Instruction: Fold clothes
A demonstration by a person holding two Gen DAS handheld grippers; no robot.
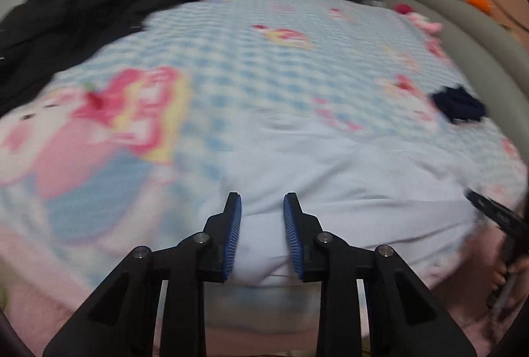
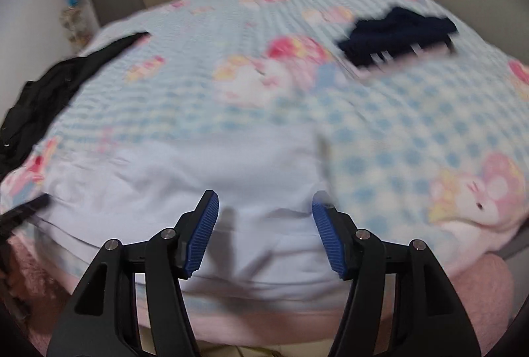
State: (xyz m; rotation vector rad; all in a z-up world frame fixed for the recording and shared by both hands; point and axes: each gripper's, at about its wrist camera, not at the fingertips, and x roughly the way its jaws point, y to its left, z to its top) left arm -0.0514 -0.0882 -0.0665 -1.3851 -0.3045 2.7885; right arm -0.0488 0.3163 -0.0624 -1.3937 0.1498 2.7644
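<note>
With both jaws parted and nothing held, the left hand-held gripper (image 1: 262, 203) and the wider right hand-held gripper (image 2: 264, 201) hang over the pale garment (image 1: 330, 165). Its near edge is best pinched at matching points, so the fold is kept square on the bed (image 1: 264, 36).

Both views are lit softly and evenly, rather dim, with no hard shadows and no glare; where the light comes from cannot be told. A faint shadow falls on the pale garment (image 2: 205, 178) beside the pads of the right gripper (image 2: 264, 233). Motion blur smears nearly everything: the checked bed cover (image 1: 264, 66) loses its pattern toward 6 o'clock, and the dark clothes at 10 o'clock (image 1: 66, 22) and 1 o'clock (image 2: 396, 36) have streaked edges. The left gripper (image 1: 263, 234) and the right one stay sharp. Fisheye bending curves the bed strongly, and black vignette fills the corners of each view.
</note>
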